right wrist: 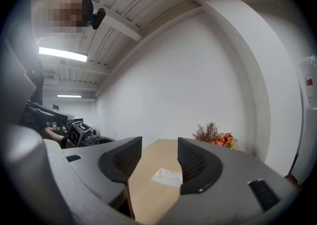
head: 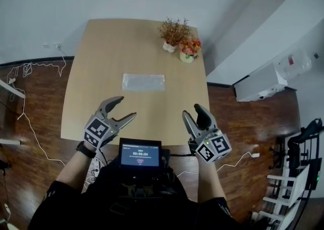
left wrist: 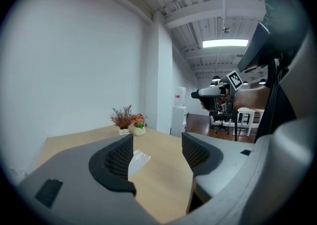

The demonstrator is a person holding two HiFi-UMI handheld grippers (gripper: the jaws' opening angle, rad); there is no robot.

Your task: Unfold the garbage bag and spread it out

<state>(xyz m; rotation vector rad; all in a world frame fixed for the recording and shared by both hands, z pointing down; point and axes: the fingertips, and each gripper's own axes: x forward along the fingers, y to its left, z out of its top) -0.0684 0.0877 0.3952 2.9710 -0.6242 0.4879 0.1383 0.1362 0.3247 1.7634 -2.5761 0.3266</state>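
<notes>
Mid-frame in the head view, on the pale wooden worktop [head: 96, 56]: garbage bag [head: 143, 82], folded into a flat translucent strip. Lower left: left tongs [head: 126, 106], spread wide, nothing between them, over the worktop's near edge. Lower right: right tongs [head: 191, 110], likewise parted and empty, at the same edge. Both short of the bag, touching nothing. Toward the upper right corner of the worktop: dried plant [head: 174, 31] in a white pot, just beside a small pot of flowers [head: 189, 50]. Bottom centre, between the two wrists: small lit screen [head: 140, 154].
</notes>
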